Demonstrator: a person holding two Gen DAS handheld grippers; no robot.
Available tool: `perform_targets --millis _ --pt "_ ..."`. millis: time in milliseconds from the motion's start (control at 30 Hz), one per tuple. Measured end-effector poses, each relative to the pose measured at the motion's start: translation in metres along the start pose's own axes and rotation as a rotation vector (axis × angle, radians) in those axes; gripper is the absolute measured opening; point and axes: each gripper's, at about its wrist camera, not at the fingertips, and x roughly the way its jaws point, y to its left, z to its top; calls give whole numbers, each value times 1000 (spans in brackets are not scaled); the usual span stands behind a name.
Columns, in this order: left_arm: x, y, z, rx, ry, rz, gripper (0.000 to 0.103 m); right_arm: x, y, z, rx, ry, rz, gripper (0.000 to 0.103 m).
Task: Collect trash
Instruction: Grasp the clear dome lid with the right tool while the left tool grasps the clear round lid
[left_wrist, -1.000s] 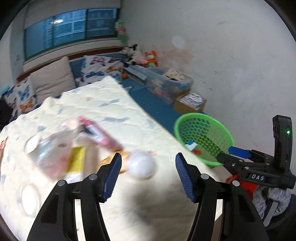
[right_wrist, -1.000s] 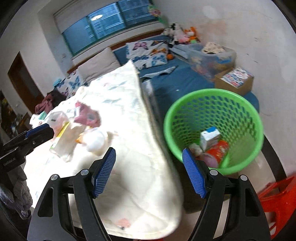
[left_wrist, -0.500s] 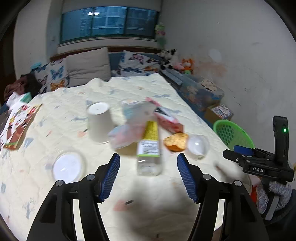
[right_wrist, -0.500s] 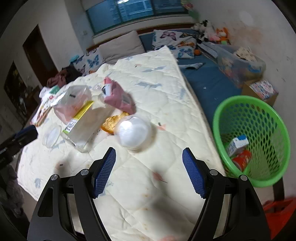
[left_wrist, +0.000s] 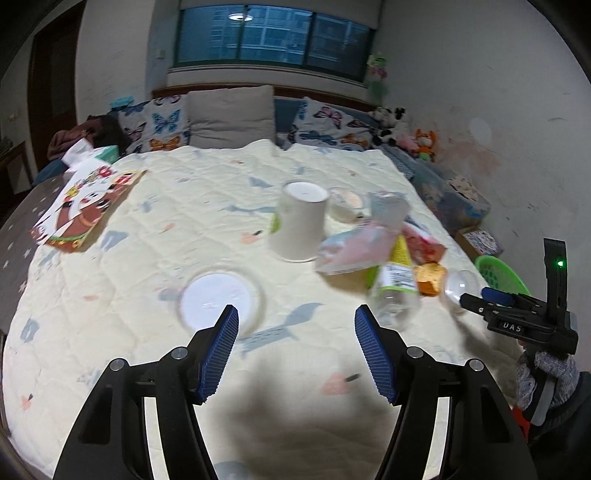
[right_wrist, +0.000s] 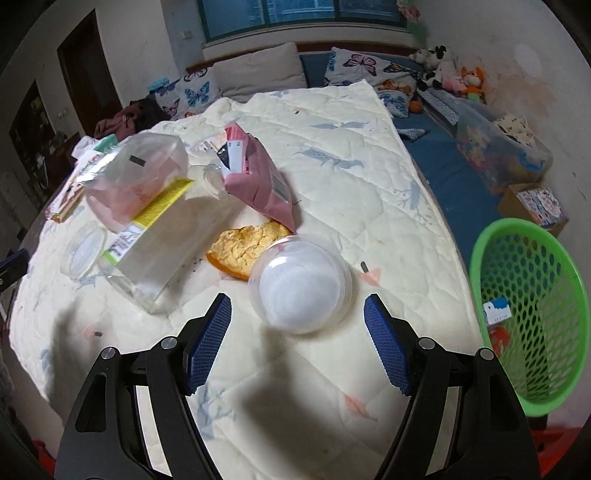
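Trash lies on the cream quilt (left_wrist: 184, 206): a flat round plastic lid (left_wrist: 221, 295), an upturned white paper cup (left_wrist: 300, 221), a clear plastic bottle with a yellow label (left_wrist: 393, 284), an orange peel (right_wrist: 247, 245), a pink packet (right_wrist: 258, 181), a clear bag (right_wrist: 136, 173) and a clear plastic dome cup (right_wrist: 300, 284). My left gripper (left_wrist: 295, 350) is open and empty, just short of the lid. My right gripper (right_wrist: 297, 343) is open and empty, its jaws on either side of the dome cup's near edge. The green basket (right_wrist: 532, 295) stands on the floor to the right.
The basket holds a small blue-and-white carton (right_wrist: 496, 310) and a red item (right_wrist: 498, 338). A picture book (left_wrist: 85, 206) lies at the quilt's left. Pillows (left_wrist: 229, 118), plush toys (left_wrist: 406, 133) and storage boxes (right_wrist: 509, 151) line the far side and right wall.
Both grippers have swung left, away from the basket and over the quilt. The left now faces the flat lid and paper cup; the right has closed in on the dome cup. Both stay open.
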Motion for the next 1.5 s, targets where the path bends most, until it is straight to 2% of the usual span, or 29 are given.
perform_targets --millis 267,400,533,667,733,1033,1333,1500 --pt "3 33 -8 -38 8 60 68 17 2 3 -21 18 -31 72" --pt "10 46 -11 -55 31 83 69 23 0 4 -21 26 -40 66" --pt "21 52 -12 -50 56 94 70 26 -1 4 -21 28 -41 65" --pt "34 51 -9 -3 75 92 78 23 -2 4 -11 20 -38 65" --pt "40 51 -6 13 88 69 83 21 -2 4 -5 17 -36 65" --pt "76 73 10 53 176 -12 91 -1 -3 5 5 -15 -20 65" --pt "95 85 17 70 217 -90 94 -13 3 4 -5 -29 -17 65" --pt "100 79 17 128 227 -110 95 -15 5 5 -2 -30 -6 65"
